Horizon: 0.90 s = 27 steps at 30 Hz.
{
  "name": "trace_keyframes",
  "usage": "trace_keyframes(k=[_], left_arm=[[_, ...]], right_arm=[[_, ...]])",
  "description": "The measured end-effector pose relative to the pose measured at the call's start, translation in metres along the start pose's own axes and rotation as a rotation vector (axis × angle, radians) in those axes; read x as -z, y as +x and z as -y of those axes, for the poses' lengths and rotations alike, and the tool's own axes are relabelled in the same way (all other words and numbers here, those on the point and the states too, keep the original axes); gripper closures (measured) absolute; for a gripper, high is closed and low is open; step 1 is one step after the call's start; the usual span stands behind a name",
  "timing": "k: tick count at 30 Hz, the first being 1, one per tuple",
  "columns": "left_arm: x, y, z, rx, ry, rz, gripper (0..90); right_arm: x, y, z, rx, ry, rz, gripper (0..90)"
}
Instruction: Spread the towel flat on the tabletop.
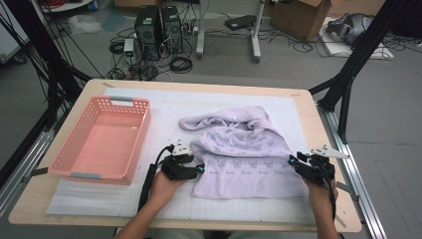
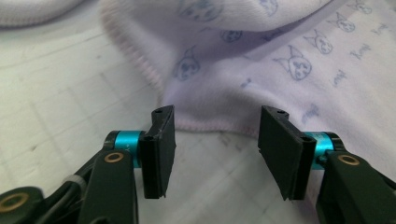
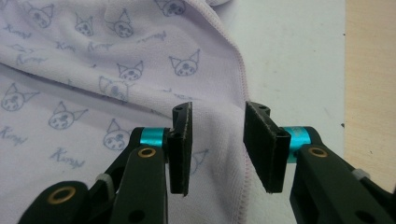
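A pale lilac towel [image 1: 244, 154] printed with small cat faces lies crumpled on the white mat, its near half spread flat. My left gripper [image 1: 200, 169] sits at the towel's left near corner. In the left gripper view its jaws [image 2: 215, 149] stand apart over the mat, and the towel's hem [image 2: 219, 126] lies just past the tips, untouched. My right gripper [image 1: 291, 162] is at the towel's right edge. In the right gripper view it [image 3: 217, 144] is open above the cloth [image 3: 93, 56], with the stitched hem [image 3: 240, 70] running between the jaws and no pad pressing on it.
A pink plastic basket [image 1: 143, 134] stands on the left of the mat, close to my left hand. The wooden table's right edge [image 1: 326, 149] lies just beyond my right gripper. Computers, cables and boxes are on the floor behind the table.
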<state>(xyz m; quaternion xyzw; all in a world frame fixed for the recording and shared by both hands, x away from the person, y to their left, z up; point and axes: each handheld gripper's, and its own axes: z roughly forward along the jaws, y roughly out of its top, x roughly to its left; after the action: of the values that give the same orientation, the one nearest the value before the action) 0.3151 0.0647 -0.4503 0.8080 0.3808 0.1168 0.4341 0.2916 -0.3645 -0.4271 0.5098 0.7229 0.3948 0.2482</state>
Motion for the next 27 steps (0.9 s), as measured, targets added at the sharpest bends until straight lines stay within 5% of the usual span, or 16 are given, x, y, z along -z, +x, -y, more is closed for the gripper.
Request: trace_keyframes(k=[7, 12, 14, 18, 23, 26, 27], left_arm=[[-0.013, -0.017, -0.007, -0.065, -0.002, -0.033, 48.6], [-0.025, -0.035, -0.015, -0.167, 0.007, -0.027, 71.8], [-0.026, -0.037, -0.016, -0.172, 0.002, -0.030, 75.4], [-0.022, -0.033, -0.016, -0.159, -0.003, -0.040, 85.0], [-0.005, -0.018, -0.011, -0.126, -0.002, -0.064, 85.6], [0.013, 0.000, 0.001, -0.062, -0.003, -0.084, 85.5], [0.024, 0.012, 0.008, 0.001, -0.011, -0.097, 85.5]], right_arm=[[-0.002, 0.004, -0.002, 0.015, 0.002, -0.019, 61.4], [-0.005, 0.007, -0.002, 0.030, 0.008, -0.037, 61.1], [-0.005, 0.008, -0.003, 0.033, 0.008, -0.043, 61.1], [-0.003, 0.006, -0.002, 0.035, 0.003, -0.045, 61.1], [-0.002, 0.003, -0.001, 0.025, 0.004, -0.043, 61.0], [0.000, 0.002, 0.000, 0.018, 0.000, -0.045, 60.8], [-0.001, 0.002, 0.000, 0.017, 0.001, -0.046, 60.6]])
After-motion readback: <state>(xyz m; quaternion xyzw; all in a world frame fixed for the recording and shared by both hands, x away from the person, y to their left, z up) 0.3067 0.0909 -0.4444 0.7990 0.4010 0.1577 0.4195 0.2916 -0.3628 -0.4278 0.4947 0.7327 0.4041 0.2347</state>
